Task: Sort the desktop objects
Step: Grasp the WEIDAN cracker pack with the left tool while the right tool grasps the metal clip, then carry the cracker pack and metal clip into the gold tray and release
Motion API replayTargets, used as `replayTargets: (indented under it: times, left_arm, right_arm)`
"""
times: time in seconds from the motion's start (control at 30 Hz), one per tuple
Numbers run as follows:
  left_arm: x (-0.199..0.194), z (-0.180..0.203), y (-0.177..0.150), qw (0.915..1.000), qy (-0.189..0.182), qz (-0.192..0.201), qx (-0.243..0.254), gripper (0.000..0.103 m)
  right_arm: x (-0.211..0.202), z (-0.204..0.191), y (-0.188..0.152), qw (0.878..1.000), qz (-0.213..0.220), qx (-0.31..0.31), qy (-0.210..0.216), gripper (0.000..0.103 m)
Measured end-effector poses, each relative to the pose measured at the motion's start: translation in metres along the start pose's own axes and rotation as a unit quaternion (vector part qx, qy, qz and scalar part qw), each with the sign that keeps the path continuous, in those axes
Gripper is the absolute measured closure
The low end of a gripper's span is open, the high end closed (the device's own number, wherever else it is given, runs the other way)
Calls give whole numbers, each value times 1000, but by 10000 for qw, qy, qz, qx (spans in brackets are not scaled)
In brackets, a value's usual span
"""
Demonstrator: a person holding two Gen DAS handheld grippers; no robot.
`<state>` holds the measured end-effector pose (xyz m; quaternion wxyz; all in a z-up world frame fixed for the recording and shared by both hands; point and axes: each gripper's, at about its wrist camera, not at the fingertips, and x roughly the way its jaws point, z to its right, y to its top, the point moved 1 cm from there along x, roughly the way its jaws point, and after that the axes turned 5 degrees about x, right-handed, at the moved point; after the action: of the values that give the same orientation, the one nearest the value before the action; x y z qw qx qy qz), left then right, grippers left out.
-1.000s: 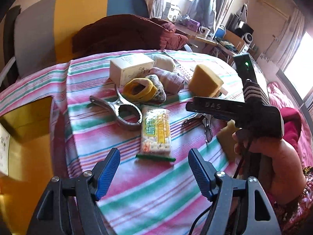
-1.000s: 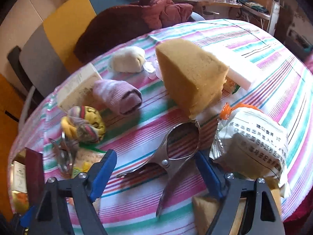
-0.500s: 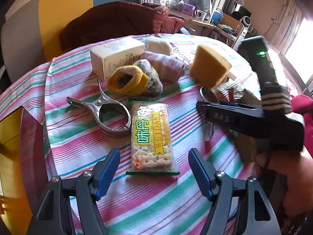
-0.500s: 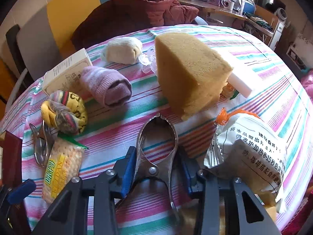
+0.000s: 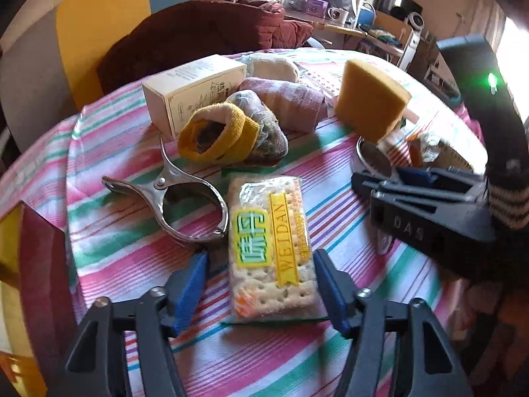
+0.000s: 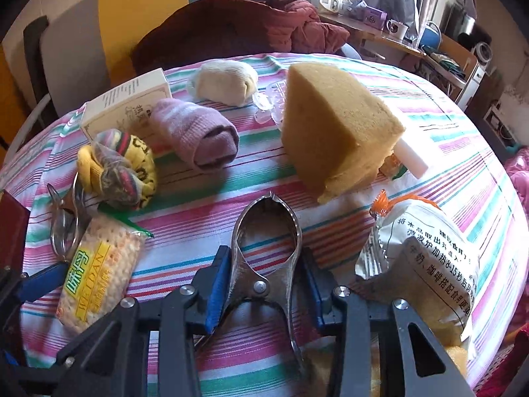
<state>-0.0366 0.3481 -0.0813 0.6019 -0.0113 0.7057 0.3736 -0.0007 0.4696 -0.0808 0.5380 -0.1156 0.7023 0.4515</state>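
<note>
Left wrist: fingers closing around cracker pack | right fingers clamp metal clip, handles hidden

Your work surface is a round table under a striped cloth of pink, green and white. Between your left jaws lies the cracker pack; just left of it, beyond the left pad, a metal clamp. Ahead of those jaws sit a yellow sock bundle, a cream box, a pink rolled sock and a cream sock. Between your right jaws lies a second metal clamp; ahead of them stands a yellow sponge wedge, and to their right a white wrapped bun.
</note>
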Motion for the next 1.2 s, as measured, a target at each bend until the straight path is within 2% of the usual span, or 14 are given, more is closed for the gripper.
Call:
replayTargets:
  times: [0.03,0.07,0.4,0.63,0.83,0.9,0.97,1.03,1.13,1.2]
  left_arm:
    - [-1,1,-2,9999,92,30,80,53]
    - [-2,1,-3,9998,130,66,106,54]
    - [-14,1,-23,9999,79,120,-26,55]
    - [-35,-1,-51,9989,-100,120,-445,55]
    - [-51,4,-73,9983,-129,55,-569,55]
    - [-54,6,-77,9980,-175,57,-603,54]
    - [-55,6,-77,9978,-250,64,-618,46]
    - [-54,6,-75,9975,-314,38,-629,44]
    - [-50,4,-69,9975,-305,60,-631,44]
    - [-47,1,-65,9977,-298,147,-583,48]
  right_arm:
    - [-1,0,-1,10000,4,0,-4,61]
    - [-1,0,-2,10000,10,-6,-13,61]
    - [3,-7,2,9997,76,-216,-22,63]
    - [-1,-26,-3,9978,-7,-665,77,63]
    - [-14,-37,-21,9968,-197,-643,433,63]
    - [-17,-41,-25,9960,-236,-665,540,63]
    - [-19,-44,-29,9955,-240,-691,598,63]
    - [-20,-46,-31,9959,-214,-688,551,63]
    - [-15,-42,-24,9959,-233,-628,612,63]
    - [-17,-40,-20,9959,-197,-552,689,63]
